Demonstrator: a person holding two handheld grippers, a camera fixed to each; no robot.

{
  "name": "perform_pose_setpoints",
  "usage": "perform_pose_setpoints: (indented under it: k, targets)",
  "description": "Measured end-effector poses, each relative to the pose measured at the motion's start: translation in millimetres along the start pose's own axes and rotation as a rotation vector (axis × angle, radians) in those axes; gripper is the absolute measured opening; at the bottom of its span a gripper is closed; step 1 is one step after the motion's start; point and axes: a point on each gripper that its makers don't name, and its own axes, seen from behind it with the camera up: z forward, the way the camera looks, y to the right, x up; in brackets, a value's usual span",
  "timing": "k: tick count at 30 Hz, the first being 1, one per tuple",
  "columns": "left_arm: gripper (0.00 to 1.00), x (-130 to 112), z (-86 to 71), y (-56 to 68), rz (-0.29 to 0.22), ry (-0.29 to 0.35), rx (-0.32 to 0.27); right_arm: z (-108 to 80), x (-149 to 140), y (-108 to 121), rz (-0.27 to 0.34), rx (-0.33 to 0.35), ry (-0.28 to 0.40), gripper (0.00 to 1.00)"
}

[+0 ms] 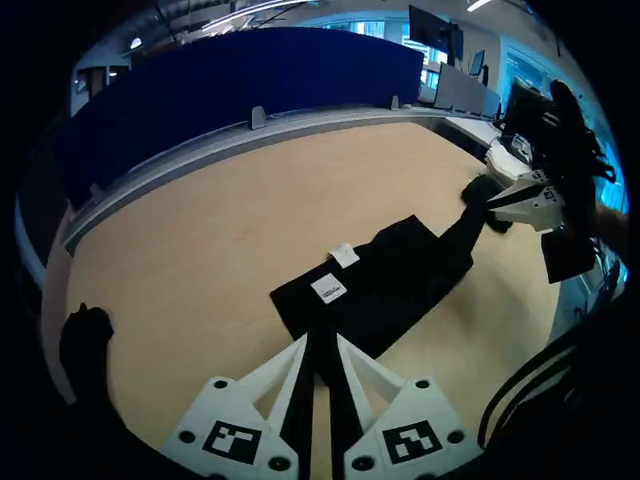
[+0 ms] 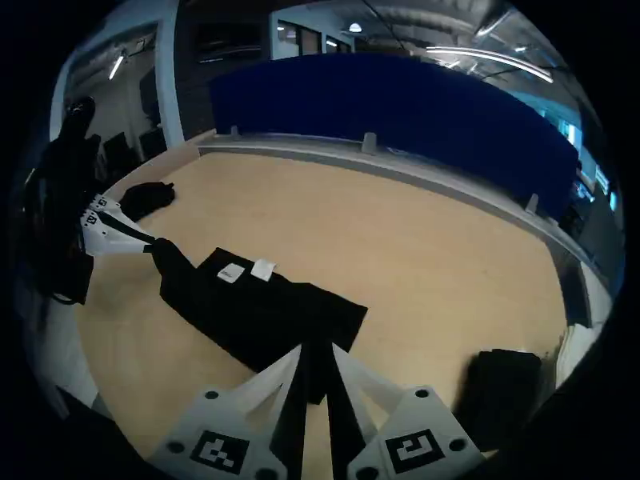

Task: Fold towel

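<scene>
**Black towel, stretched between two grippers on a worktop**

Item 1. Towel (image 1: 392, 280) (image 2: 264, 312): black, lying flat along a pale wooden worktop (image 1: 240, 224) (image 2: 416, 240) as a long band several layers thick. One end is drawn up to a point at each gripper. Two white tags (image 1: 328, 288) (image 2: 230, 274) lie on its top face, side by side, nearer the left gripper's end.

Item 2. Left gripper (image 1: 320, 340) (image 2: 152, 244): white fingers closed narrow, pinching the near corner of the towel in the left gripper view. In the right gripper view it is at the far left, its tip touching the towel's tapered far end, which lifts slightly off the worktop.

Item 3. Right gripper (image 2: 316, 356) (image 1: 480, 210): fingers drawn close together with black cloth between them in the right gripper view. In the left gripper view it is at the far right, clamped on the opposite end of the towel.

Item 4. Partition (image 1: 240, 80) (image 2: 400, 104): dark blue, upright along the worktop's far edge.

Item 5. Bundle (image 2: 148, 198): small, dark, on the worktop beyond the left gripper, apart from the towel.

Item 6. Heap (image 2: 500, 388): dark, at the worktop's lower right in the right gripper view, well apart from the towel; what it is cannot be told.
</scene>
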Motion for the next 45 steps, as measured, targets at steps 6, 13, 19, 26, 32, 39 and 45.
perform_pose_setpoints:
  k: [6,13,19,26,32,39,45]
  targets:
    - [0.10,-5,16.2,-3.2,-0.014,-0.015,-0.016,14.3,-9,7,0.015,0.001,-0.025,0.13]
    - [0.10,-17,43.5,-12.0,-0.026,-0.041,-0.013,39.0,-21,15,0.048,0.005,-0.065,0.12]
    - [0.11,-24,64.5,-18.8,-0.040,-0.069,-0.003,61.5,-26,21,0.063,-0.003,-0.089,0.12]
    - [0.19,-18,76.8,-31.9,-0.036,-0.063,0.036,76.8,-24,29,0.061,-0.028,-0.097,0.14]
    - [0.43,-10,76.9,-42.9,-0.041,-0.046,0.074,79.0,-17,34,0.058,-0.052,-0.076,0.32]
    - [0.76,-9,66.3,-51.8,-0.068,-0.035,0.099,70.4,-8,40,0.065,-0.072,-0.032,0.89]
    - [0.93,-10,56.3,-52.5,-0.090,-0.019,0.107,64.7,-10,41,0.070,-0.063,-0.026,1.00]
